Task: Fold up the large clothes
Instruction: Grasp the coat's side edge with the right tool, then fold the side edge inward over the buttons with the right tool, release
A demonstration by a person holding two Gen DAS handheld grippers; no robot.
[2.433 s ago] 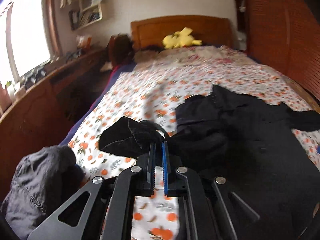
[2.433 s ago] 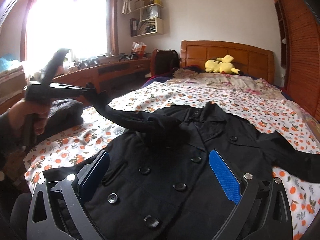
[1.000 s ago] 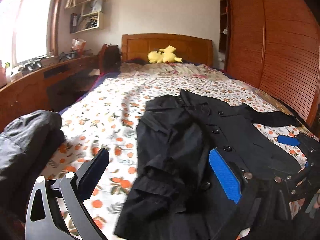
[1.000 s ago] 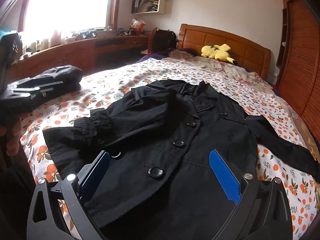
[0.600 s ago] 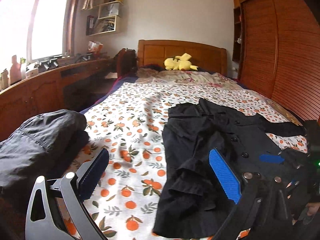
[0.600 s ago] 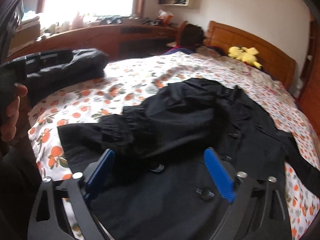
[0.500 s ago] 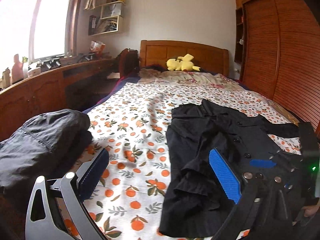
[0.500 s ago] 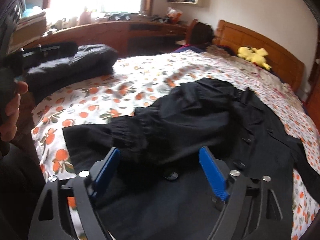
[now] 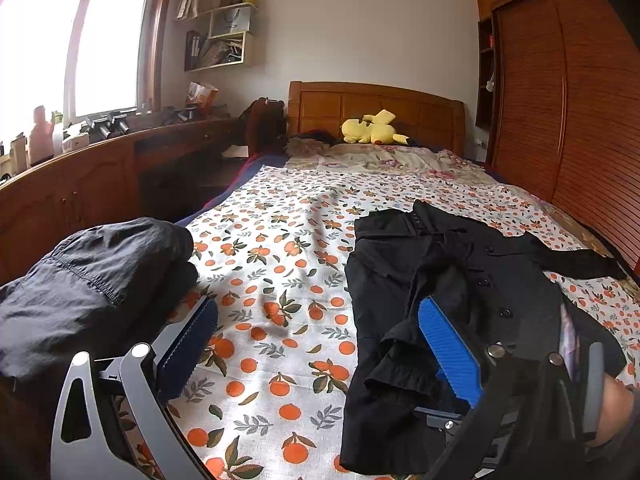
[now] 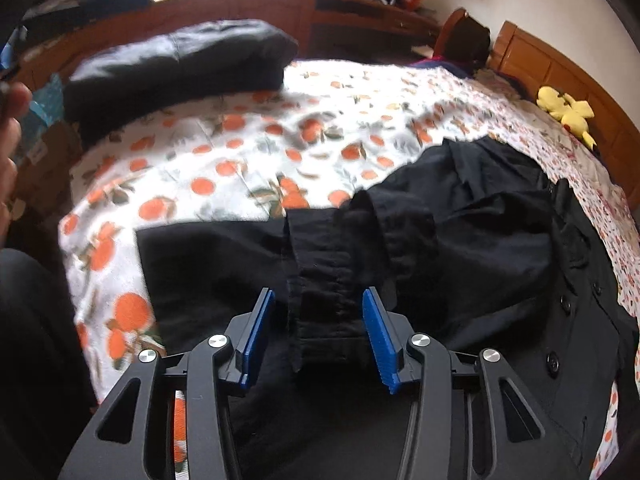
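Orange-print bedspread (image 9: 280,280) (wooden headboard (image 9: 376,108) behind) carries black coat (image 9: 440,280).

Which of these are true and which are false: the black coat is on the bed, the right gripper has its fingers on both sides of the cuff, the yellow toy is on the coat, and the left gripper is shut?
1. The black coat lies on the bed. True.
2. The right gripper has a finger on each side of the coat's cuff. True.
3. The yellow plush toy sits on the coat. False: it lies by the headboard, far from the coat.
4. The left gripper is shut. False: its fingers are spread wide, holding nothing.
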